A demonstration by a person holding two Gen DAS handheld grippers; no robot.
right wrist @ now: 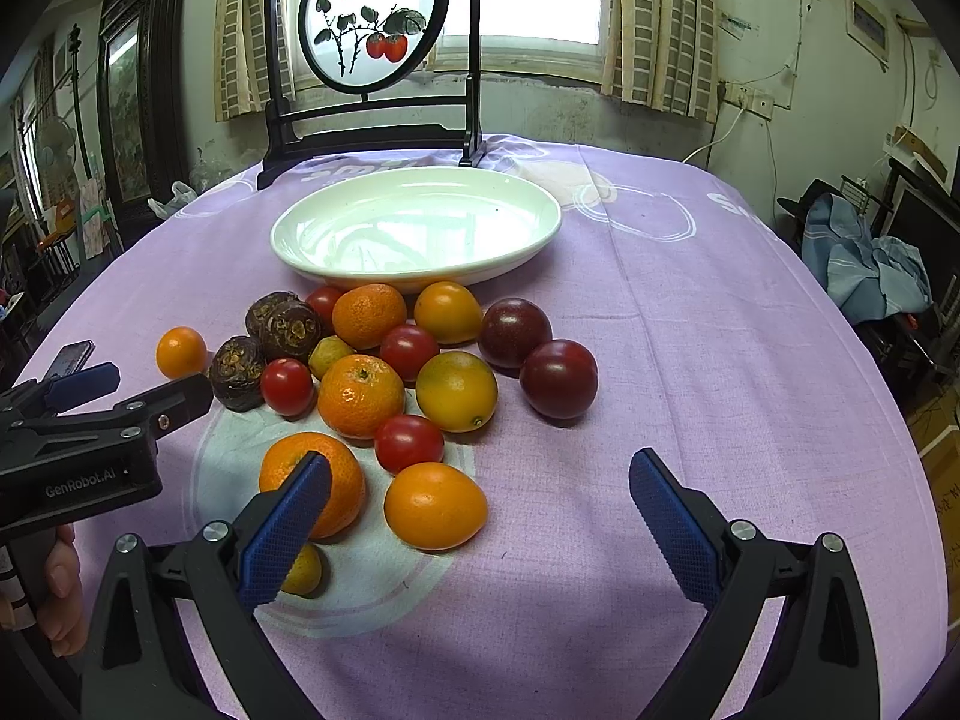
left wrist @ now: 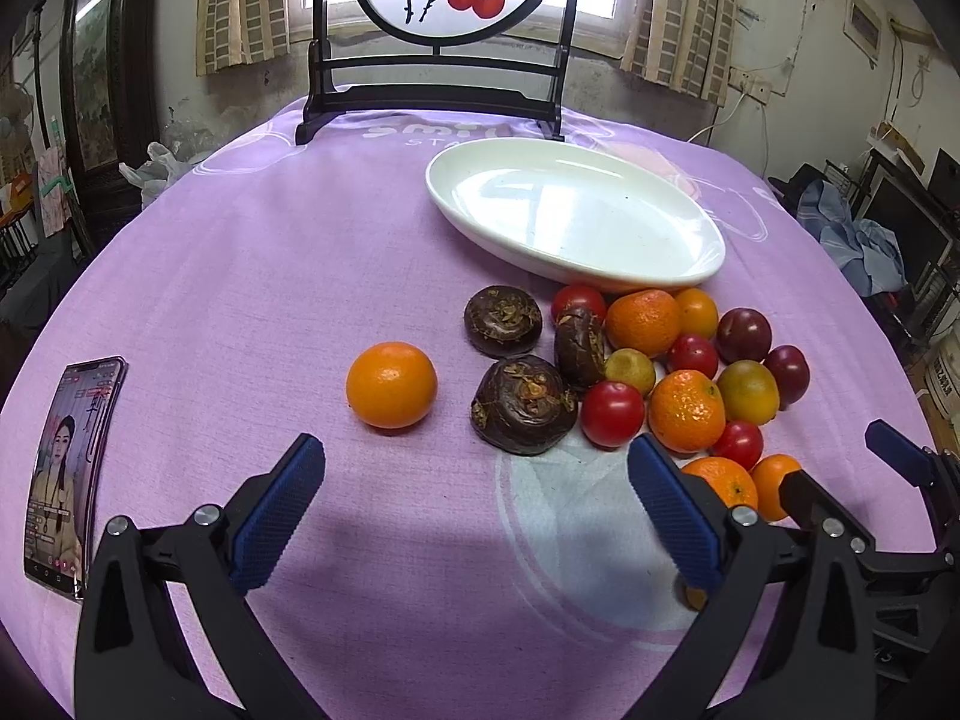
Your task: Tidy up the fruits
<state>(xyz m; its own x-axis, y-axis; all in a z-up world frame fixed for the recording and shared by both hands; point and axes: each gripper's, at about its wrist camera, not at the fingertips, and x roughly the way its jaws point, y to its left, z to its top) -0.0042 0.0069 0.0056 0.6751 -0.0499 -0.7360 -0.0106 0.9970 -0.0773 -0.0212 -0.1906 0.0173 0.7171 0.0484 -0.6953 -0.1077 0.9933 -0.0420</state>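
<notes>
The fruits are lying heaped on the purple cloth, just in front of the empty white plate; one small orange is sitting apart to the left. Both claws are hanging released and gripping nothing: the left gripper near the lone orange, the right gripper over the heap's near edge.

Risks, as I judge them: the round pieces are touching, so a finger nudging one could be sending neighbours rolling toward the table edge; the soft red tomatoes could be getting squashed by a hard squeeze.

Counting, as far as visible: four tomatoes, three brown water chestnuts, two dark plums, three bumpy tangerines, and roughly six smooth orange-yellow fruits, one half hidden.
</notes>
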